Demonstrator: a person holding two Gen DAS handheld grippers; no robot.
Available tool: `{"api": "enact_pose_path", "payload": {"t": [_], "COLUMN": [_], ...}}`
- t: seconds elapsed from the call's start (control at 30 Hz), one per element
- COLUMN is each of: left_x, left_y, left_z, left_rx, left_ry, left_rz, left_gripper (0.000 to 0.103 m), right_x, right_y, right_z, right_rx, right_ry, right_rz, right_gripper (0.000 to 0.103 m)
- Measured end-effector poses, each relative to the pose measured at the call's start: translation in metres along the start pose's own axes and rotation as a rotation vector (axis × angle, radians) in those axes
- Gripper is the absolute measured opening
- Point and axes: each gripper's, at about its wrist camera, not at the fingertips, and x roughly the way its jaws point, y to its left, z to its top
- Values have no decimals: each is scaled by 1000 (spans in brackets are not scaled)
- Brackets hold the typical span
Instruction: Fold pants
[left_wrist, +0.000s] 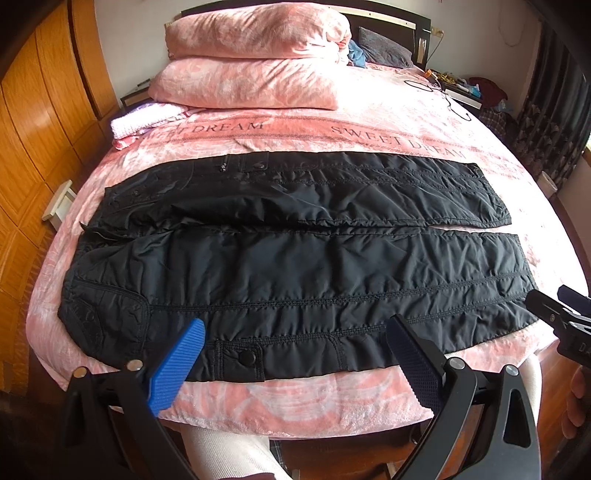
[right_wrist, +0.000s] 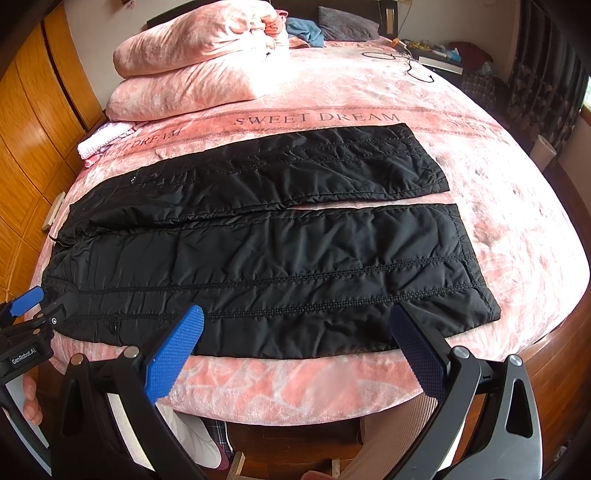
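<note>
Black quilted pants (left_wrist: 288, 254) lie flat across the pink bed, waist to the left, both legs stretched to the right with a narrow gap between them. My left gripper (left_wrist: 295, 328) hovers open over the near leg's front edge, close to the snap pocket (left_wrist: 240, 356), with nothing between its fingers. In the right wrist view the same pants (right_wrist: 258, 251) fill the middle, and my right gripper (right_wrist: 299, 317) stands open above the near leg's lower half, holding nothing. Each gripper shows at the edge of the other's view: the right one (left_wrist: 561, 314), the left one (right_wrist: 33, 314).
The bed (left_wrist: 295, 402) carries a pink cover printed "SWEET DREAM". Stacked pink pillows (left_wrist: 255, 55) and a folded lilac cloth (left_wrist: 144, 118) sit at the far left. A black cable (right_wrist: 413, 64) lies far right. Wooden wardrobe doors (left_wrist: 37, 110) line the left wall.
</note>
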Motion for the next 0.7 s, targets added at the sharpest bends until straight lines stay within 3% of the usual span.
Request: {"api": "enact_pose_path", "payload": {"t": [0.13,0.3,0.4,0.47,0.5,0.53,0.57,0.63,0.7], "left_x": [18,44,70,95,112,131,147,176,195], "left_y": [9,20,26,34,37,37,39,38,39], "left_z": [20,70,107,131,143,154,165,185,203], "left_rx": [-28,-19,-11,-35,-37,-28,-18,25,32], "left_ry": [79,93,77,70,117,179,217,283,280], "left_rz": [-112,-102,-114,-212,-242,-222,-194,-218,-236], "left_gripper": [99,99,99,99,99,99,99,99,99], "right_x": [7,32,70,107,127,148,166,198,227], "right_y": [-7,-18,-23,-25,-26,-27,-29,-28,-29], "right_z": [28,95,141,171,185,197,207,226,241], "right_rx": [-21,-78,-120,-150,-159,-171,-193,-258,-311], "right_ry": [-16,-30,49,150,198,238,258,277,316], "right_rz": [14,63,132,170,157,125,93,42,100], "right_gripper": [101,101,101,101,101,101,101,101,101]}}
